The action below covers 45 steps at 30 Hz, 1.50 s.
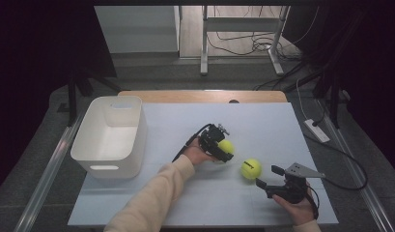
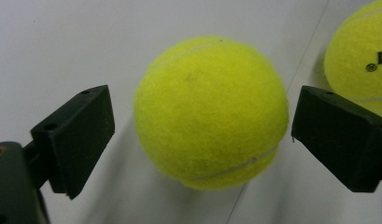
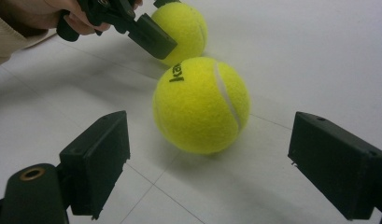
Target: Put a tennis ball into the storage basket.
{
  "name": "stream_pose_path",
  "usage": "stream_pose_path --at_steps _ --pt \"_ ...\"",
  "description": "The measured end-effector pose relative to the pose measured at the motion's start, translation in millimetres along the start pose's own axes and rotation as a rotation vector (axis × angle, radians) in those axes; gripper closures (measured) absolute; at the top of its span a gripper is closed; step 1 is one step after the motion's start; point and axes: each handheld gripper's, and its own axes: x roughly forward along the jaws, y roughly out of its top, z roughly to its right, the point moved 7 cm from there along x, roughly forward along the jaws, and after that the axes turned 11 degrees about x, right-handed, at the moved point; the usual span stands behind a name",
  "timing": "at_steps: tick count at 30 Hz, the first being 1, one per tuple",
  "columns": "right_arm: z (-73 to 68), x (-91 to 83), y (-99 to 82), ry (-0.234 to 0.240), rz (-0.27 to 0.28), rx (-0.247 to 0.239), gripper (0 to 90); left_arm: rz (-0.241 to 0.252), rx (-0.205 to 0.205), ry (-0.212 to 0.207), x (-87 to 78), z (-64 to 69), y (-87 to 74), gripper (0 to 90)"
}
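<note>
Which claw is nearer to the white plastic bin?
Left. The left claw sits mid-table around a yellow tennis ball, right of the white plastic bin; the right claw is farther right.

Second tennis ball [image 2: 361, 56] cut off by frame edge; its print unreadable

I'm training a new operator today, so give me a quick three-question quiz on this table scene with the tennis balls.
1. True or false: the left tool has its jaws on either side of a tennis ball, not yet pressing it.
2. How many tennis balls lie on the table?
3. Where does the white bin stand: A) left side of the table, B) right side, C) on the floor?

Key: 1 true; 2 two, the second ball lying before the open right tool; 3 A.
</note>
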Motion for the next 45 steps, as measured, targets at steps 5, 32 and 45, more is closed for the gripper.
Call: stream_pose_path --at_steps 5,32,45 --pt "0.0 0.0 0.0 -0.002 0.001 0.0 12.5 0.002 -0.006 -0.019 1.0 -0.2 -0.7 21.3" --pt "0.6 -1.0 0.4 -0.007 0.004 0.001 12.7 0.071 0.032 -0.03 -31.4 0.2 1.0 27.2" --pt "0.8 -1.3 0.8 -0.009 0.008 0.0 12.7 0.129 0.013 -0.015 -51.8 1.6 -6.1 27.2"
